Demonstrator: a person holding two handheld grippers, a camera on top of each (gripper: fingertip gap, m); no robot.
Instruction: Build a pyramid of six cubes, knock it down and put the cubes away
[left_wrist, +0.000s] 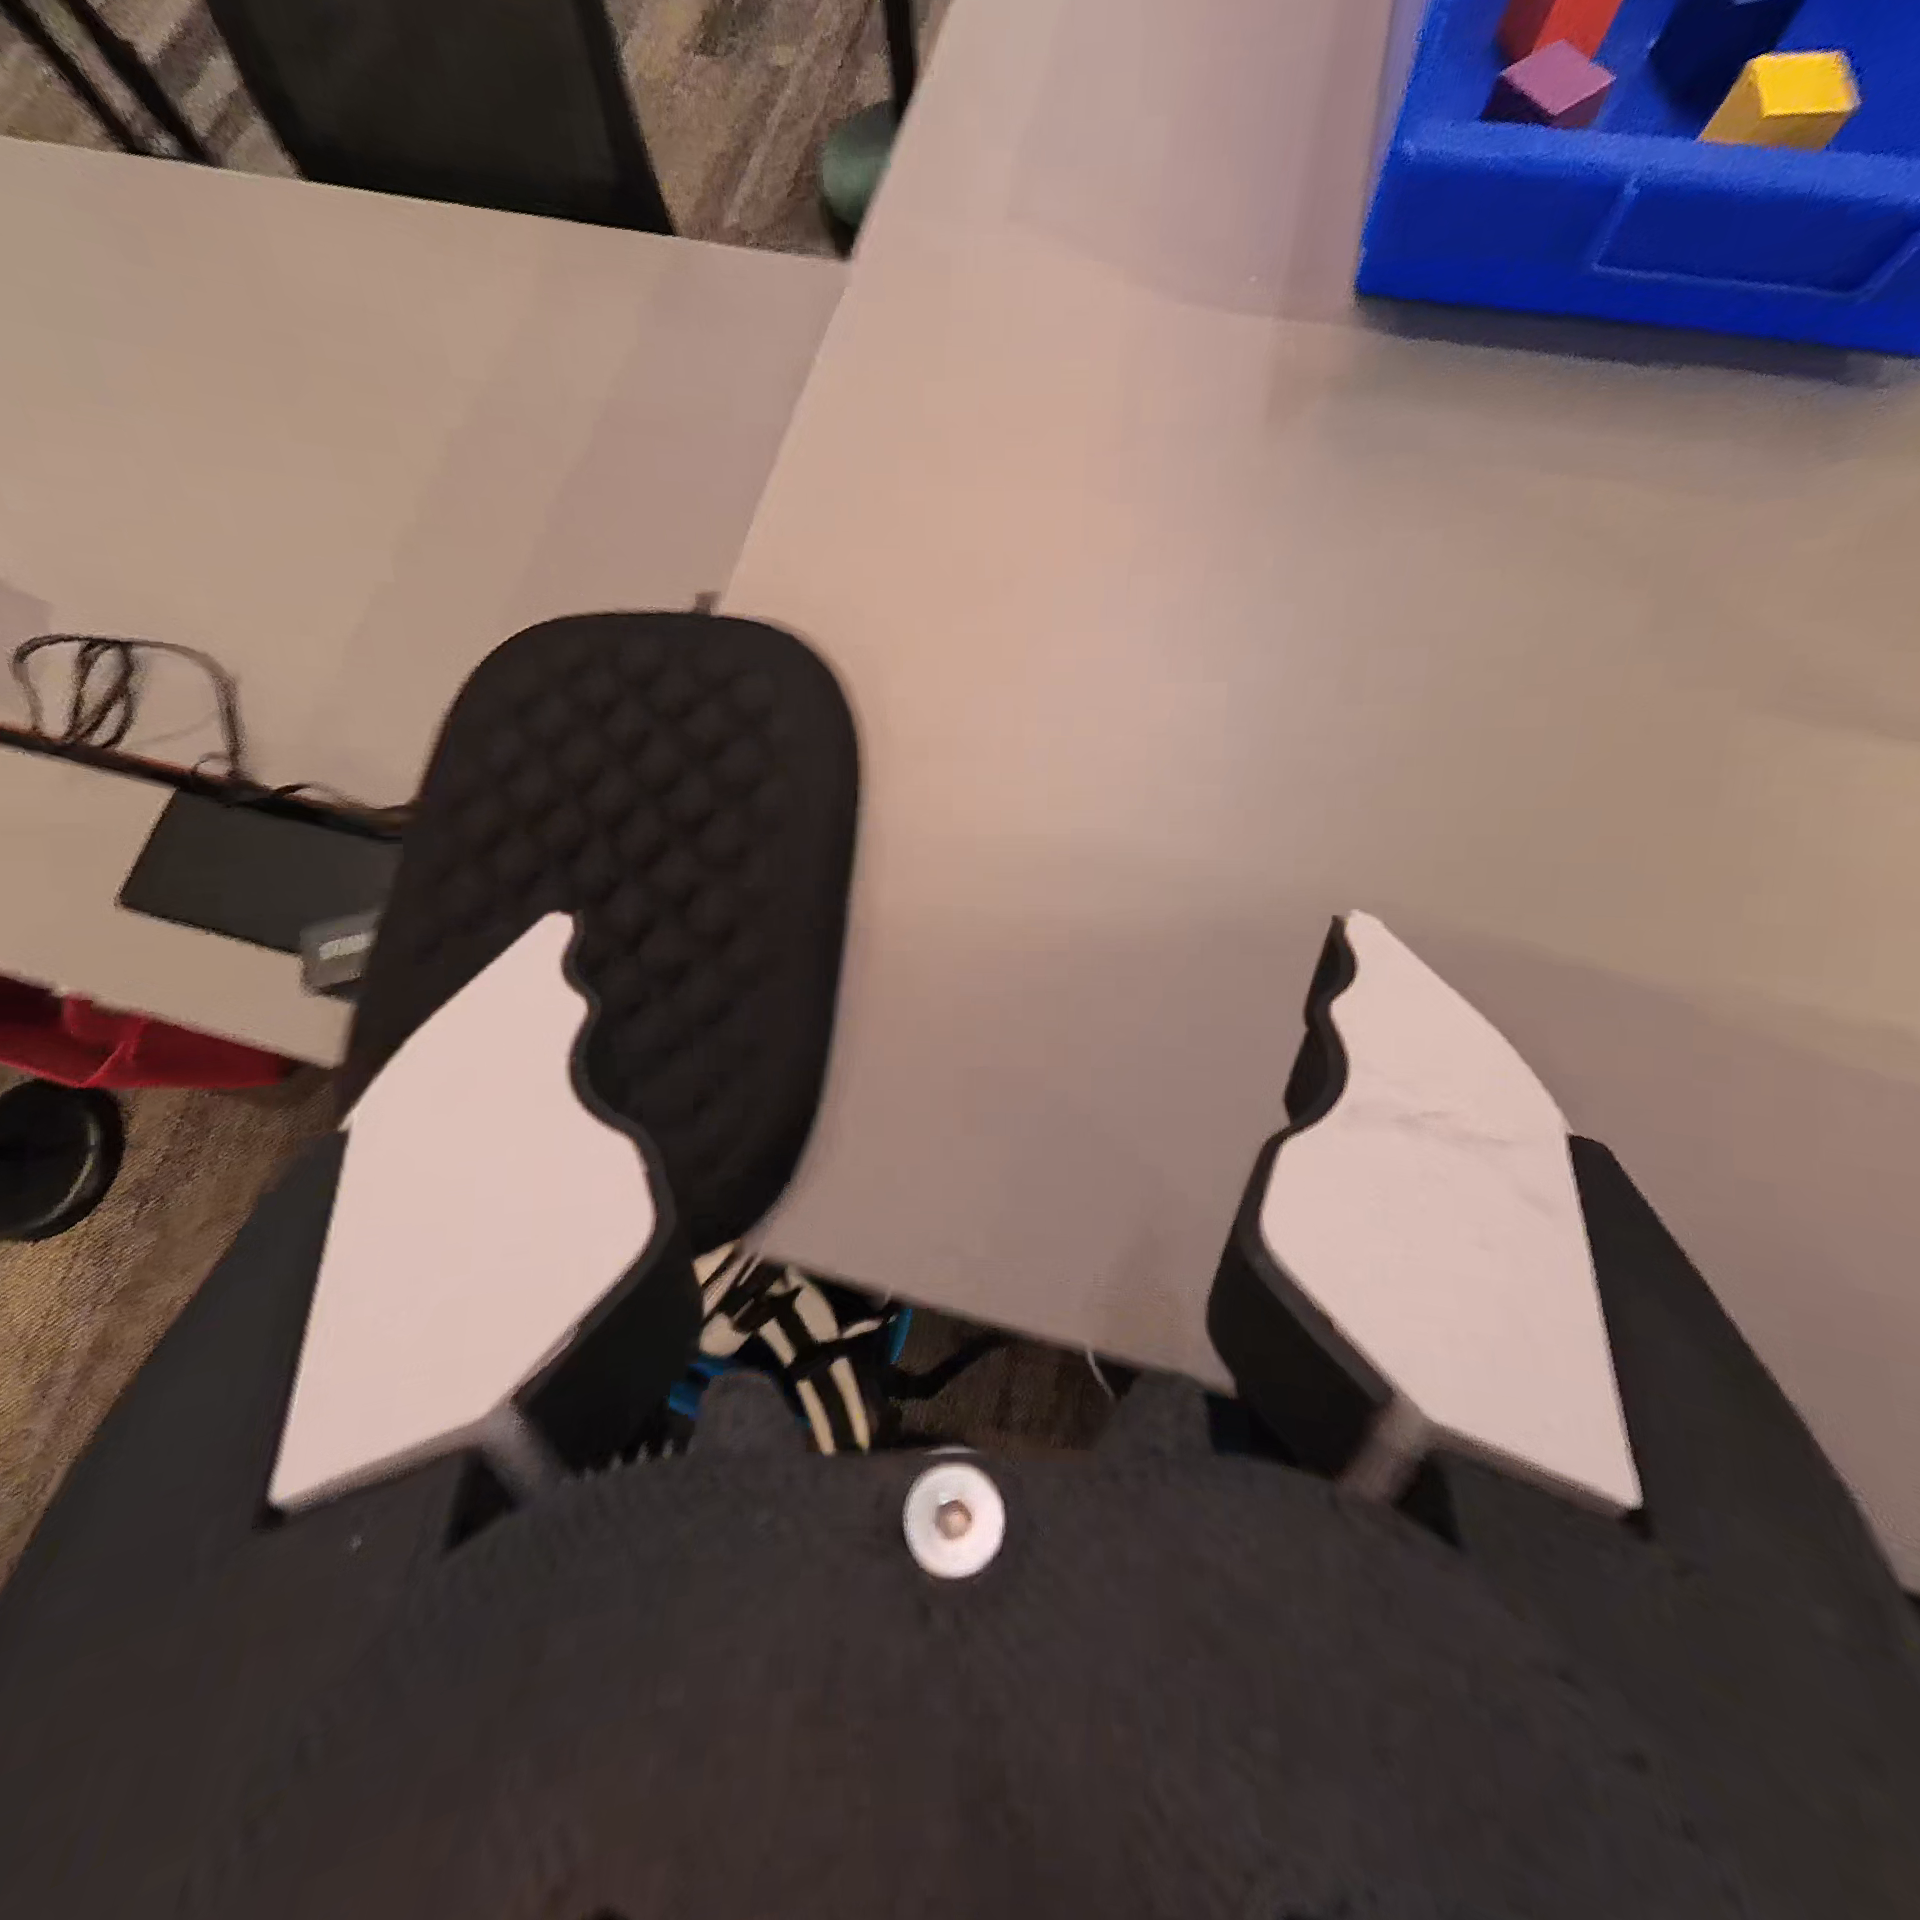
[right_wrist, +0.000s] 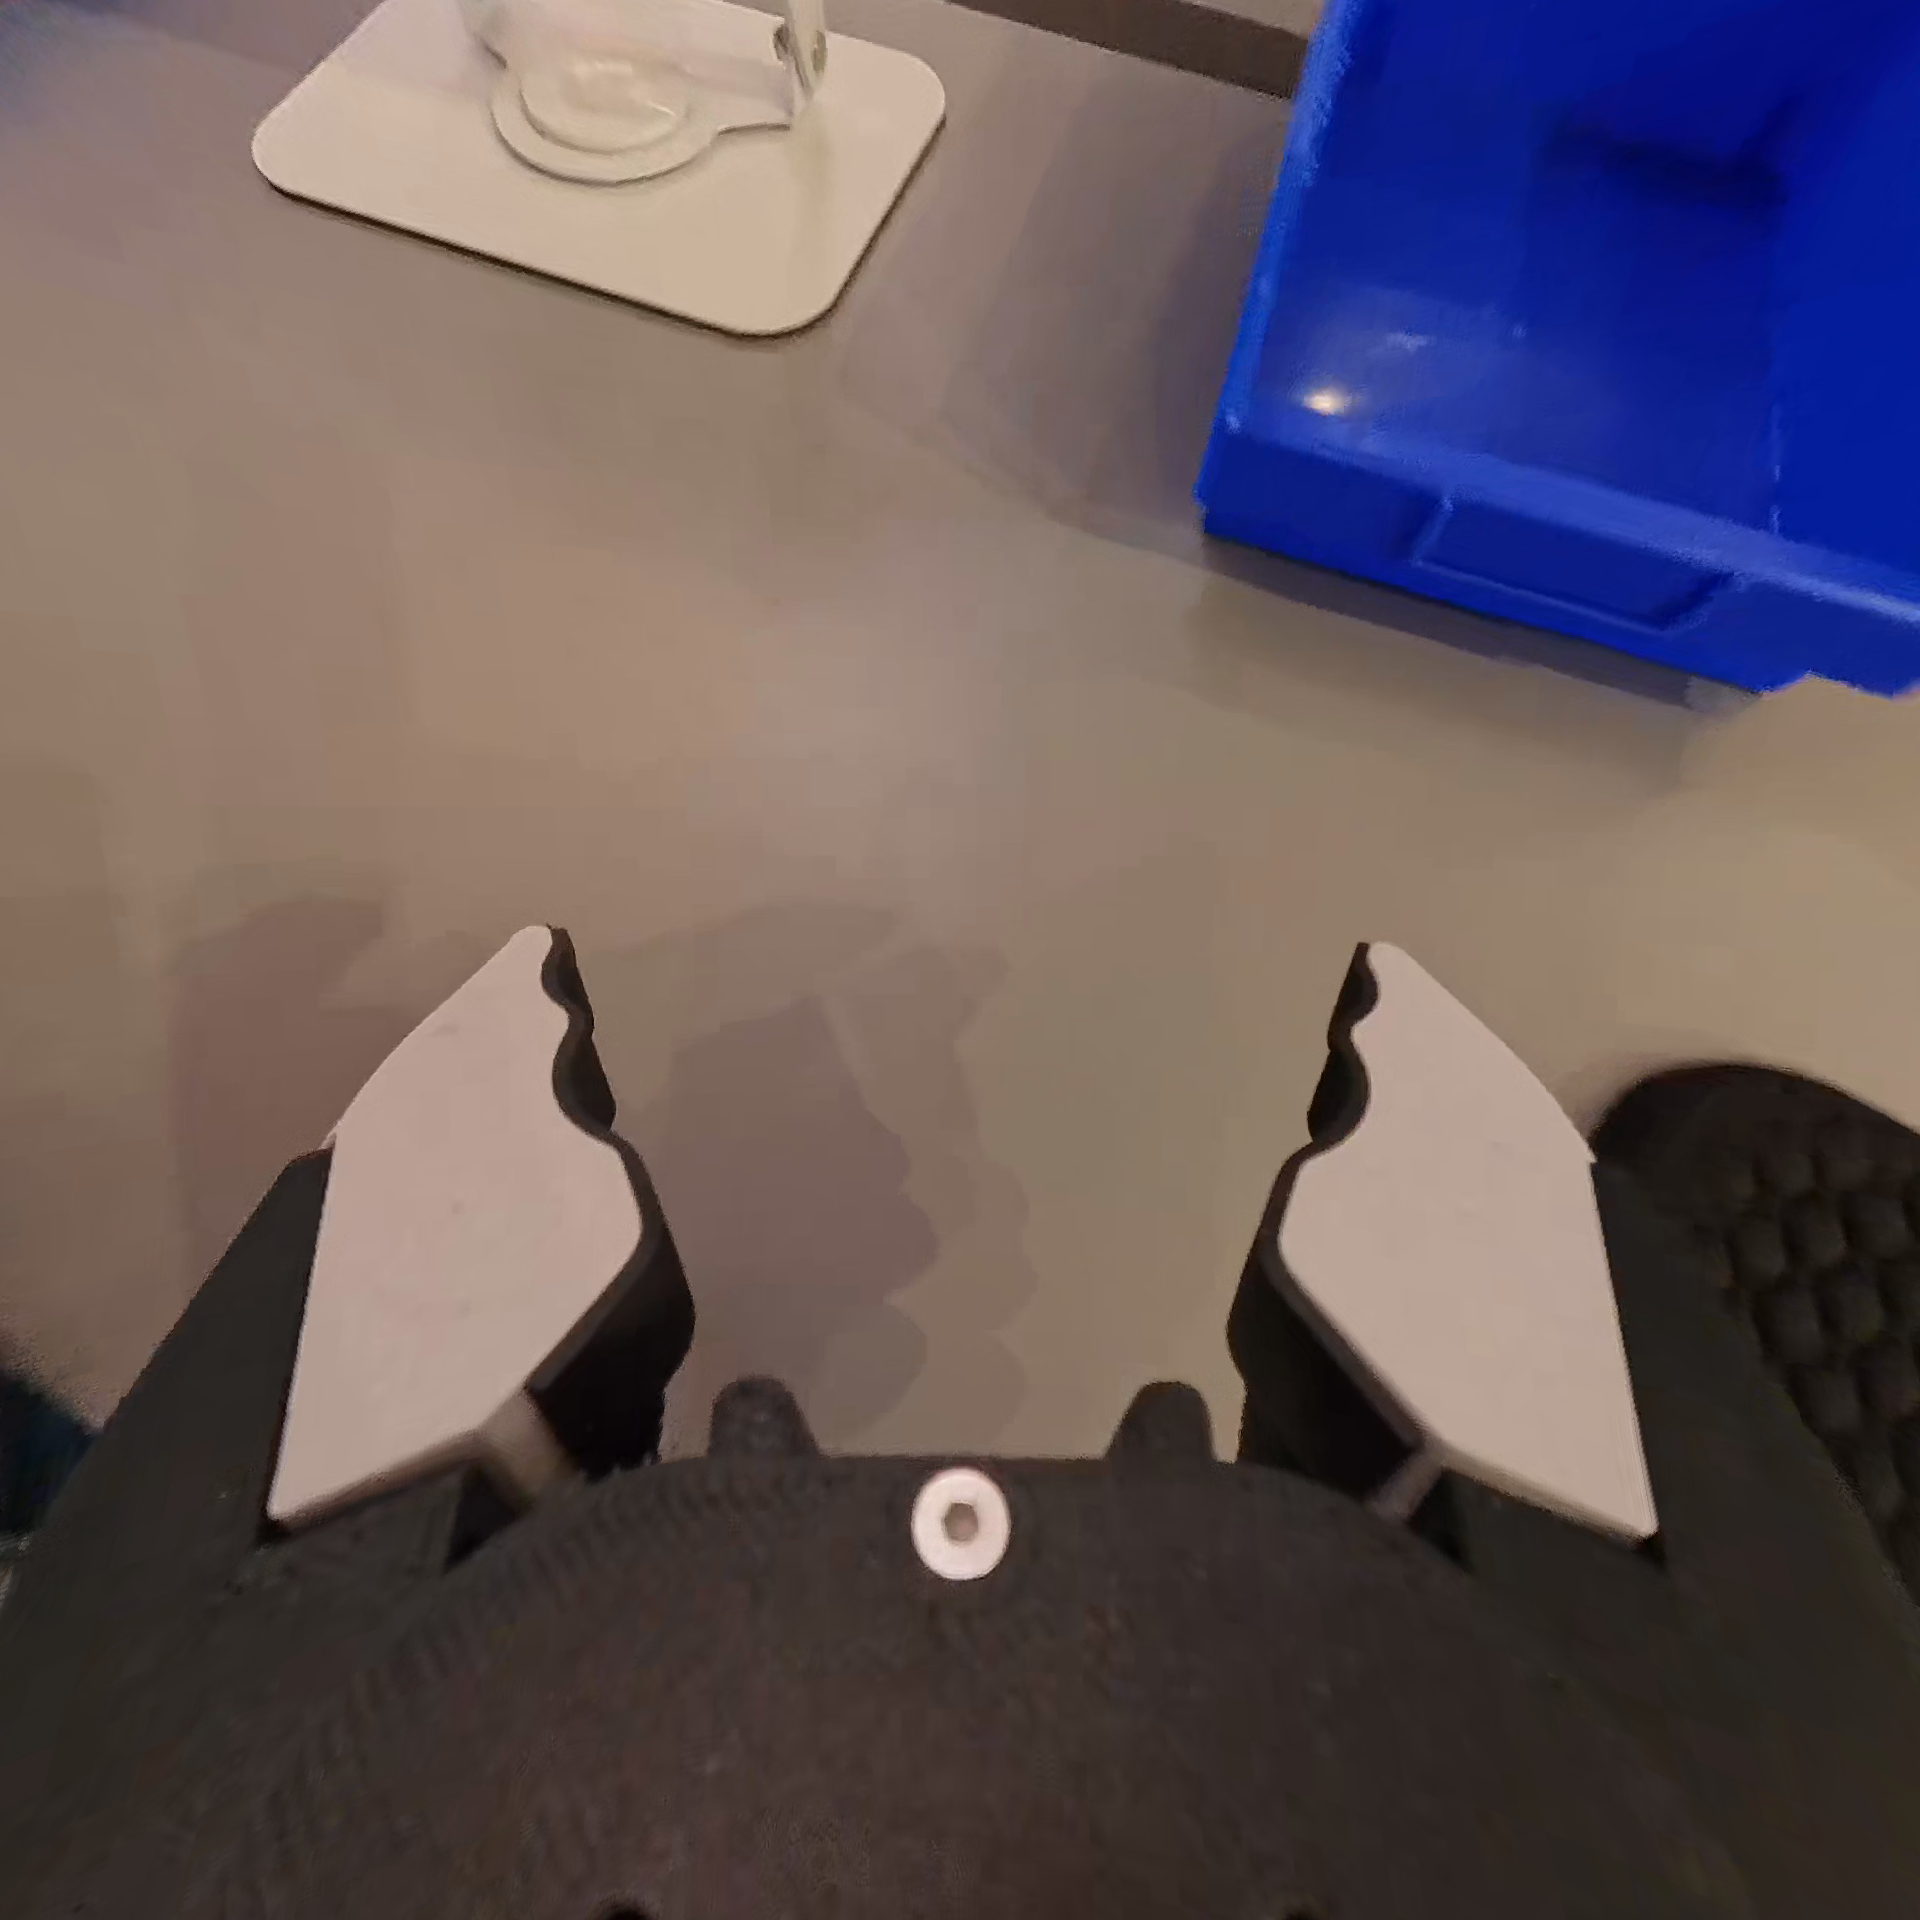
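Both our left gripper and right gripper hang wide open and empty over the bare grey table short of the blue bin, where the cubes lie, so we judge fetching one comes next.

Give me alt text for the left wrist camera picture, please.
The left gripper hangs open and empty over a grey table. A blue bin at top right holds purple, yellow and red cubes.
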